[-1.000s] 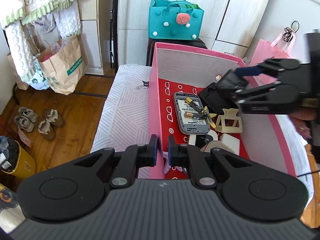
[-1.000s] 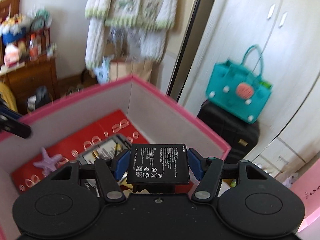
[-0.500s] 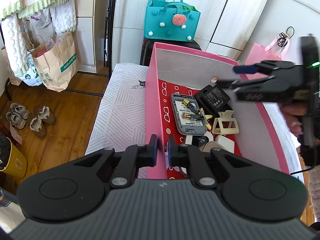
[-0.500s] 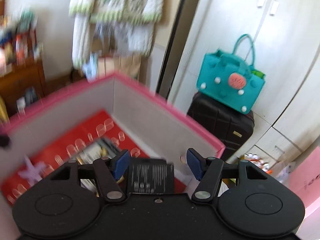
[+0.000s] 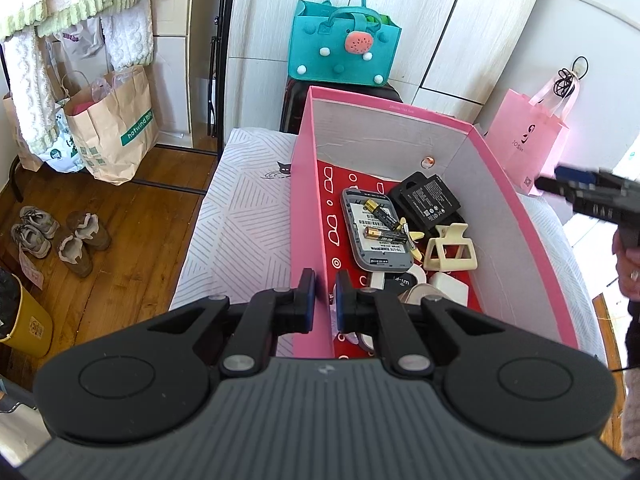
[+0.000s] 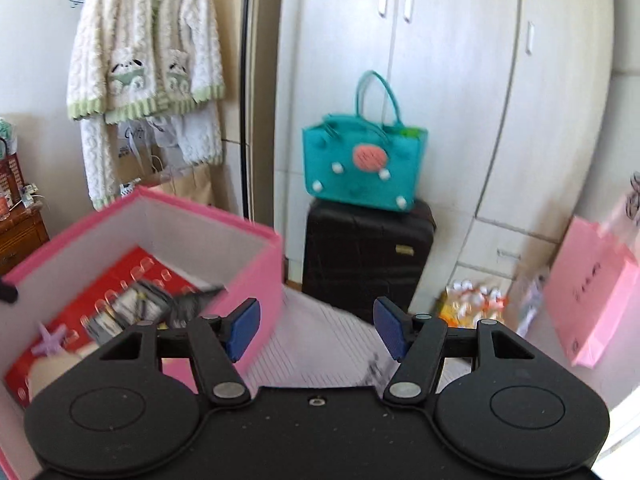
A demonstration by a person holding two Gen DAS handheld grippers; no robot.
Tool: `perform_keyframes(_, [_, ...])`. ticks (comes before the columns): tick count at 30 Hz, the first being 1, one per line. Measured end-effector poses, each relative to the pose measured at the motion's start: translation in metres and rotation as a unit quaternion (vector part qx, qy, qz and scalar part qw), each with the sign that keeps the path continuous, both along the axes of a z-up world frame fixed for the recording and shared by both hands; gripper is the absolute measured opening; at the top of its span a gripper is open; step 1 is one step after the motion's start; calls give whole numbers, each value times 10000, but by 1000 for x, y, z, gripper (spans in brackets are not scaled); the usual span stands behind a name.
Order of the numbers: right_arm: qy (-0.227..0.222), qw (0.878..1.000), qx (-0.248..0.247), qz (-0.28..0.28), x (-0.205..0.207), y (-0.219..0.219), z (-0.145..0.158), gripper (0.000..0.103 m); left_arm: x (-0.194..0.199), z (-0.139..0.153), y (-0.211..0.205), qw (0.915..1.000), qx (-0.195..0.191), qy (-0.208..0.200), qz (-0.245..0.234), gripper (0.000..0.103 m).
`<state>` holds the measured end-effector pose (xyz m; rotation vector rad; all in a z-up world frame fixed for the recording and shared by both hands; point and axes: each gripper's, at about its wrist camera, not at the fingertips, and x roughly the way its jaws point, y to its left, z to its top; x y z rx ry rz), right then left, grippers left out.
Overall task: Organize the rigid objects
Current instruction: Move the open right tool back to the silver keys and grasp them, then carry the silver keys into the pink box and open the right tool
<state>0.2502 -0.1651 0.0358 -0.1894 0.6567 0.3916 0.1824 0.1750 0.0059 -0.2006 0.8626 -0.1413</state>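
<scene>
A pink box (image 5: 384,102) with a red floor stands on a white patterned cover. Inside lie a grey device (image 5: 374,236) with two batteries on it, a black battery pack (image 5: 430,200), a beige hair claw (image 5: 450,248) and white pieces. My left gripper (image 5: 325,296) is shut on the box's left wall near its front corner. My right gripper (image 6: 316,332) is open and empty, off the box's (image 6: 256,264) far right corner over the cover. In the left wrist view the right gripper (image 5: 576,192) shows blurred beyond the box's right wall.
A teal bag (image 5: 346,44) sits on a black suitcase (image 6: 368,256) behind the box. A pink paper bag (image 5: 532,148) stands at the right. Brown paper bags (image 5: 112,128), shoes (image 5: 60,236) and a yellow bin (image 5: 24,320) are on the wooden floor at the left.
My right gripper let go of the black battery pack, which now lies in the box. It then swung right, out past the box's wall. The left gripper kept its hold.
</scene>
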Motion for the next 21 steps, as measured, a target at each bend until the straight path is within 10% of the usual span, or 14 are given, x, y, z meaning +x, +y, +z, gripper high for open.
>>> perform_keyframes(10, [774, 9909, 917, -606, -13, -43, -71, 52, 0, 2, 2, 10000, -35, 23, 24, 8])
perform_keyframes(17, [798, 9934, 614, -554, -3, -30, -86, 17, 0, 1, 0, 10000, -49, 6, 27, 8])
perform_keyframes(21, [775, 9929, 633, -642, 4, -24, -90, 17, 0, 1, 1, 10000, -54, 7, 23, 8])
